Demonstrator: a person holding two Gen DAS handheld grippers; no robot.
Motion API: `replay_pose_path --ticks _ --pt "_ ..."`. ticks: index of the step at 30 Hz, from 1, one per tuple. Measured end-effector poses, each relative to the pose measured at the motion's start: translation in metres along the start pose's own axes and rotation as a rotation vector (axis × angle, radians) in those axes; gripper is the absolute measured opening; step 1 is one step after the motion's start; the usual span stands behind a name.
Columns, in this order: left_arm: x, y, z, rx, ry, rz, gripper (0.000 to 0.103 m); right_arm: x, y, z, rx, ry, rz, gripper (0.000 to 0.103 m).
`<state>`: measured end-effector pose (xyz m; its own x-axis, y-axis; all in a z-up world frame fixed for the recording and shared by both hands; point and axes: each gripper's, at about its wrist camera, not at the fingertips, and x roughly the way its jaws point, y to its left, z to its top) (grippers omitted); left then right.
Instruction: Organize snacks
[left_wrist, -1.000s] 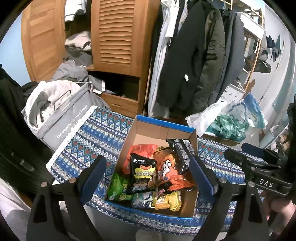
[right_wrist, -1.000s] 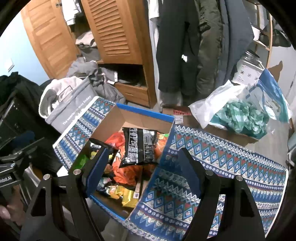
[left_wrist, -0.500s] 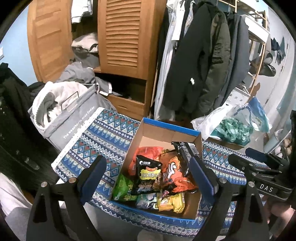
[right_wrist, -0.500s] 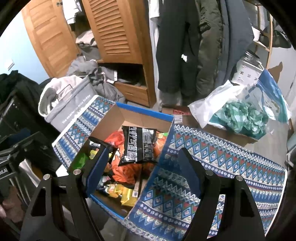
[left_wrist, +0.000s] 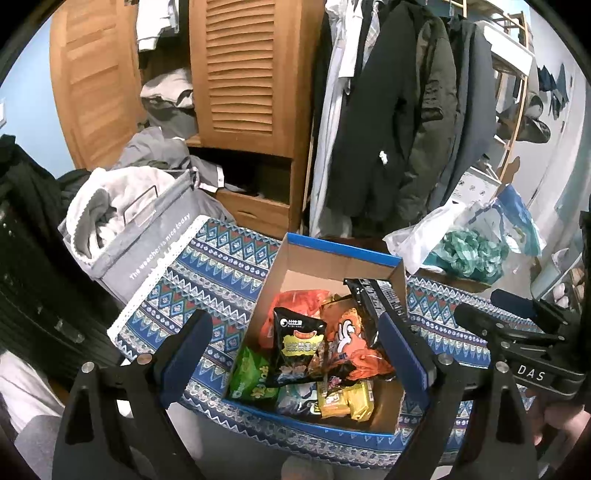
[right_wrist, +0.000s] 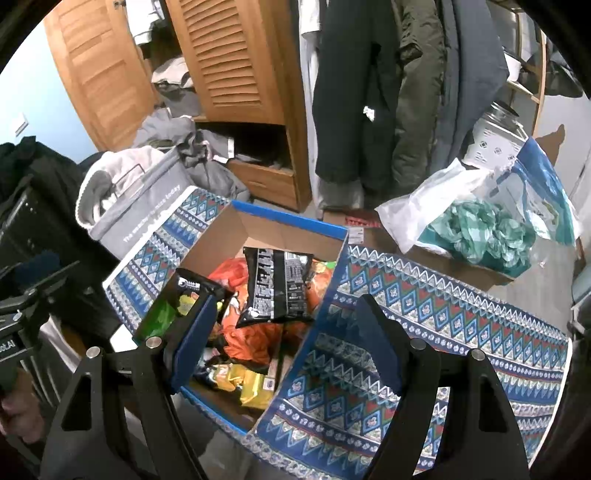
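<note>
- left wrist view: left gripper (left_wrist: 295, 350) hangs over the cardboard box (left_wrist: 332, 258), fingers spread wide, nothing between them.
- the box sits on a patterned cloth (left_wrist: 207, 266) and holds the snacks: a black bag (left_wrist: 297, 347), an orange bag (left_wrist: 351, 343), a green bag (left_wrist: 251, 376) and yellow packets (left_wrist: 347, 398).
- right wrist view: right gripper (right_wrist: 284, 343) is also spread wide and holds nothing, above the box's right wall (right_wrist: 332, 280).
- a black-and-white bag (right_wrist: 275, 284) lies on top of the pile.
</note>
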<state>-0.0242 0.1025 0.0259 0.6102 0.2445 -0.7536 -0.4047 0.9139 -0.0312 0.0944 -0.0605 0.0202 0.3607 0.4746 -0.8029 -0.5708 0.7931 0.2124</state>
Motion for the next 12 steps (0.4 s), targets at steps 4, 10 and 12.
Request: replay_pose_path --ticks 4,10,12 --pt "0.0015 -0.0008 0.0001 0.006 0.008 0.001 0.093 0.0000 -0.0005 -0.0010 0.001 0.002 0.001 0.078" --pt "0.0011 -0.0024 -0.0009 0.011 -0.005 0.004 0.093 0.0001 -0.0006 -0.0008 0.003 0.002 0.001 0.078" --pt "0.0005 -0.0030 -0.0013 0.016 -0.007 0.005 0.093 0.0000 -0.0017 -0.0026 0.002 0.003 0.004 0.078"
